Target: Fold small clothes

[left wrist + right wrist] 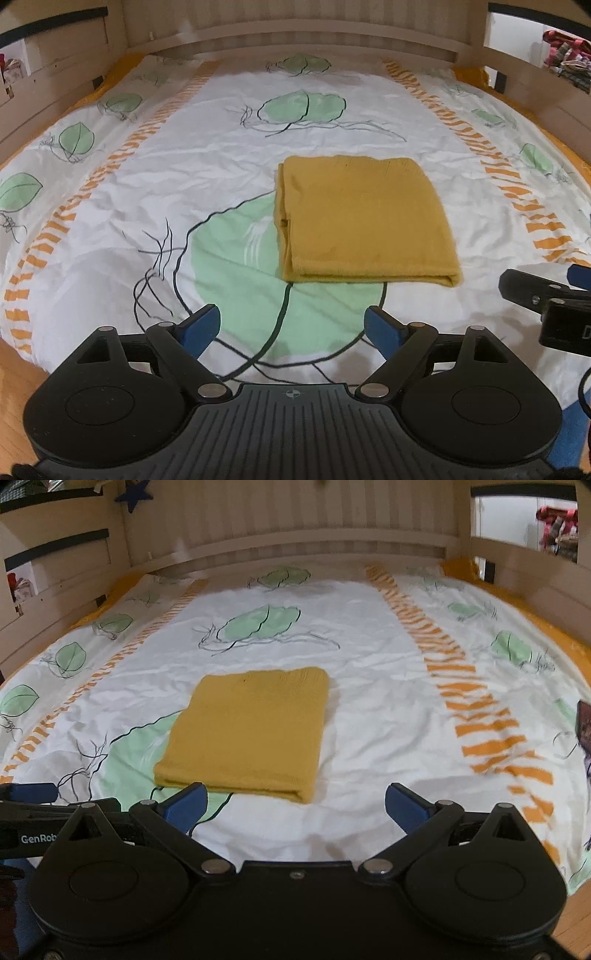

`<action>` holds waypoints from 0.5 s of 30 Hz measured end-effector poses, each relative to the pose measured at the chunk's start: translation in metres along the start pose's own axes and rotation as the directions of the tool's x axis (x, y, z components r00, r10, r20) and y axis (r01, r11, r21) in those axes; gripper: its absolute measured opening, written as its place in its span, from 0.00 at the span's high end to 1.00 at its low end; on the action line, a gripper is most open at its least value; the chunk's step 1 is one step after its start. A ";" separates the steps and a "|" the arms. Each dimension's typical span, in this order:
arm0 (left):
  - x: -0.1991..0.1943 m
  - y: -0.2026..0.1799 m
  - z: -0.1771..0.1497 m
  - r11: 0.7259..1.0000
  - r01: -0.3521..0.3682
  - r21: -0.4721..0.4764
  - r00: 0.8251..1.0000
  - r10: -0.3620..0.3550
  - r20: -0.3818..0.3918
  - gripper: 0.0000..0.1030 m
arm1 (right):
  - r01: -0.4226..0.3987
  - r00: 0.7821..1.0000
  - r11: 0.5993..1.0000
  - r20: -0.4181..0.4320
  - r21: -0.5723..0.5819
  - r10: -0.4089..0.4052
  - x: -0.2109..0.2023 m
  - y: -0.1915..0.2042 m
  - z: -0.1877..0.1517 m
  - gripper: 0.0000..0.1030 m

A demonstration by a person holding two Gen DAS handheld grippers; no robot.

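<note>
A mustard-yellow knitted garment [364,221], folded into a neat rectangle, lies flat on the white leaf-printed bedspread [207,158]. Both black hand-held grippers, left gripper [291,326] and right gripper [295,806], hover just short of its near edge, blue-padded jaws spread wide, gripping nothing.

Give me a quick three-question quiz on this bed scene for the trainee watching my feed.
1. True or false: the mustard garment is held between the pads of the left gripper.
2. Which is right about the garment? A) spread out flat in one layer, B) folded into a neat rectangle, C) hanging off the bed's edge.
3. Fill in: the garment partly covers a large green ____ printed on the bedsheet.

Key:
1. False; the left gripper and the right gripper both stand open and empty, short of the garment.
2. B; stacked layers show along its near edge.
3. leaf.
</note>
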State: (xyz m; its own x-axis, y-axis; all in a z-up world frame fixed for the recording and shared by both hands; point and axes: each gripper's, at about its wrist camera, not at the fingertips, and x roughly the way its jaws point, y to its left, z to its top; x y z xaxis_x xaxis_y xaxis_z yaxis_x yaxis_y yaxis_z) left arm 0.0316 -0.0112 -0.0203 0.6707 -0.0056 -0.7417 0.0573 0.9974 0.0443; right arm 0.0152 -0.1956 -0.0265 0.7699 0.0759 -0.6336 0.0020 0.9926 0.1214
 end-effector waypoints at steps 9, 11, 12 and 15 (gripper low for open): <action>0.004 0.002 -0.003 1.000 0.006 -0.010 1.000 -0.006 -0.027 0.18 | -0.011 0.999 1.000 -0.033 0.011 0.011 0.002 0.001 -0.003 0.01; 0.005 0.003 -0.003 1.000 0.009 -0.012 0.999 -0.010 -0.031 0.18 | -0.012 0.999 1.000 -0.036 0.009 0.013 0.002 0.002 -0.002 0.01; 0.005 0.004 -0.003 1.000 0.010 -0.013 0.999 -0.011 -0.033 0.18 | -0.014 0.999 1.000 -0.039 0.007 0.015 0.003 0.002 -0.002 0.01; 0.006 0.005 -0.004 1.000 0.010 -0.017 0.999 -0.010 -0.036 0.18 | -0.020 0.999 1.000 -0.044 0.005 0.020 0.004 0.004 -0.002 0.01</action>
State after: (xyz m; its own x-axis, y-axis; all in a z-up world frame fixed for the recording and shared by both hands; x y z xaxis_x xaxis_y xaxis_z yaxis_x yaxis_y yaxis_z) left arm 0.0332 -0.0060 -0.0269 0.6430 -0.0133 -0.7658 0.0513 0.9984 0.0257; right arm 0.0170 -0.1912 -0.0300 0.7411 0.0996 -0.6640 -0.0100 0.9905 0.1374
